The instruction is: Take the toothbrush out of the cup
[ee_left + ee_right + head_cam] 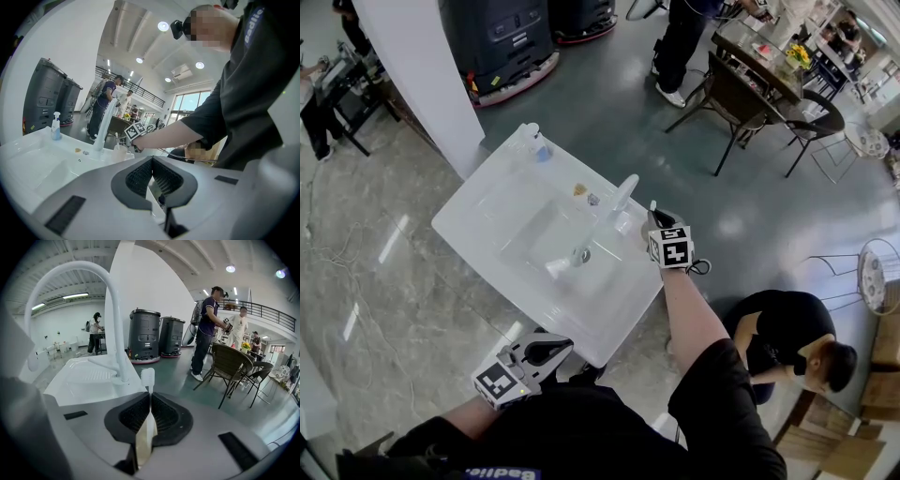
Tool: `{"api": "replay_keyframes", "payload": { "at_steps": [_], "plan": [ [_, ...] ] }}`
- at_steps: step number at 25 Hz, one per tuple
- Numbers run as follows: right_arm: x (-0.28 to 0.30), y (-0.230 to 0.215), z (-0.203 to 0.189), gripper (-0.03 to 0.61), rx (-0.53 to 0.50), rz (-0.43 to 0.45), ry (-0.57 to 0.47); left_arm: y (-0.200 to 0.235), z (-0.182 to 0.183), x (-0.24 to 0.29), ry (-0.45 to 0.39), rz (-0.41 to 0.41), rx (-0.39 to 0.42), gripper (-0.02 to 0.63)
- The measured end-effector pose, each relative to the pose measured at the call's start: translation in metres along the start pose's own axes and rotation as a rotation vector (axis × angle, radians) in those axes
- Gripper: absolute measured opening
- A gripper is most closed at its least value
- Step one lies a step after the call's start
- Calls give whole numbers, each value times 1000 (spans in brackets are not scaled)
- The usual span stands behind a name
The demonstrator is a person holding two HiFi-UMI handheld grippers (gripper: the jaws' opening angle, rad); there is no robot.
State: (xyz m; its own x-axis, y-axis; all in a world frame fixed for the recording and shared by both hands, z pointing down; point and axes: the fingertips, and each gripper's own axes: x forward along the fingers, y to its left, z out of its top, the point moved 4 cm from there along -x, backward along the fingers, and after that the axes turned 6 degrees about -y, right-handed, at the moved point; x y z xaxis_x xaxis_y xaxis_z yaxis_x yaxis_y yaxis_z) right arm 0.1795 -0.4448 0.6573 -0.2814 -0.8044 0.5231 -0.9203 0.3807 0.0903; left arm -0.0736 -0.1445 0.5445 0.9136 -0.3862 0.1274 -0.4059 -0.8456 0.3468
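My right gripper (653, 223) (149, 397) is shut on a white toothbrush (147, 380), held over the right end of the white sink counter (609, 314). The brush head points away past the jaws and the handle runs back between the pads. In the head view its tip (653, 206) shows just beyond the gripper. The left gripper view shows a pale translucent cup (121, 153) on the counter beside the faucet, with the brush head (116, 137) above it. The cup is outside the right gripper view. My left gripper (561, 346) (152, 161) is shut and empty, low at the counter's near edge.
A white arched faucet (622, 197) rises beside the basin (534, 239). A soap bottle (540, 146) stands at the far corner. A white pillar (417, 75) and dark floor machines (511, 42) are behind. A person (787, 347) crouches at the right. Chairs (741, 94) stand further back.
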Motion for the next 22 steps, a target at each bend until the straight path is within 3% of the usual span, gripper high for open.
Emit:
{"api": "replay_keyframes", "payload": {
  "at_steps": [22],
  "plan": [
    [-98, -7, 53, 20, 74, 15, -226, -31, 17, 11, 4, -66, 79, 9]
  ]
}}
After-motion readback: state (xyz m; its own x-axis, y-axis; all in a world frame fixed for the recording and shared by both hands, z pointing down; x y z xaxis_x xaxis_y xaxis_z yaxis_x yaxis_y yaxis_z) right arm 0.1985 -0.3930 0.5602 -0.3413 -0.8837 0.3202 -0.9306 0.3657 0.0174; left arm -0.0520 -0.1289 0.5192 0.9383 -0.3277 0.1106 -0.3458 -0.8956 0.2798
